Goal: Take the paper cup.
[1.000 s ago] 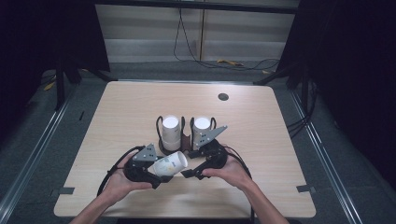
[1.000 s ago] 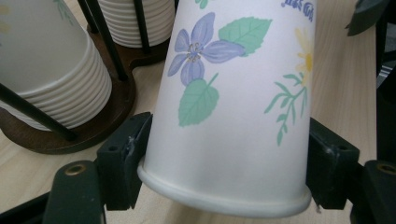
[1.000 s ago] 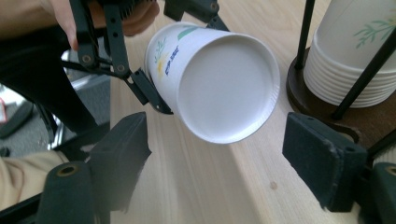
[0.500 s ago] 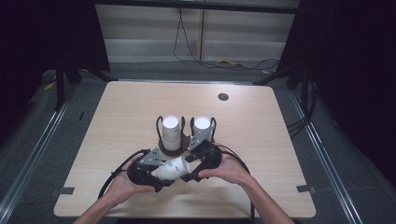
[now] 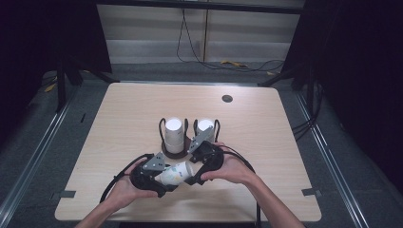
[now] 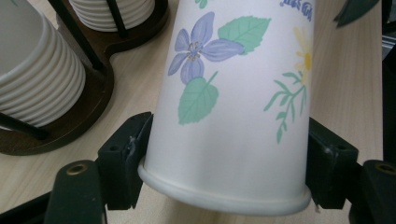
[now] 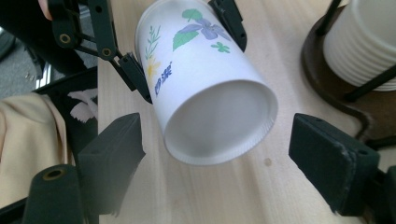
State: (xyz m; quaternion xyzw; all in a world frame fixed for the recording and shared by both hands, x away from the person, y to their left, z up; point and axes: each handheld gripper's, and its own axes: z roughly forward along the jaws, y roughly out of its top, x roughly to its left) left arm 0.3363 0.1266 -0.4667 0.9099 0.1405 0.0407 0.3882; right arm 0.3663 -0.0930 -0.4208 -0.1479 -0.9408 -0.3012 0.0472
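A white paper cup [image 5: 176, 173] printed with flowers lies on its side just above the table, near the front edge. My left gripper [image 5: 162, 178] is shut on it near the rim, and in the left gripper view both pads [image 6: 125, 156] press the cup's [image 6: 233, 107] sides. My right gripper [image 5: 193, 169] faces the cup's closed end [image 7: 219, 122]. Its jaws have just been opening and now stand wide on either side of that end, with a gap at each pad [image 7: 113, 142].
Just behind the grippers a dark wooden stand [image 5: 172, 153] holds two stacks of white ribbed cups [image 5: 174, 134] [image 5: 205, 126] inside black wire posts. A round grommet hole [image 5: 227, 99] sits near the far edge of the light wood table [image 5: 266, 142]. Cables trail from both grippers.
The right gripper has come down and left toward the cup's closed end. The cup has stayed in the left gripper, lying on its side.
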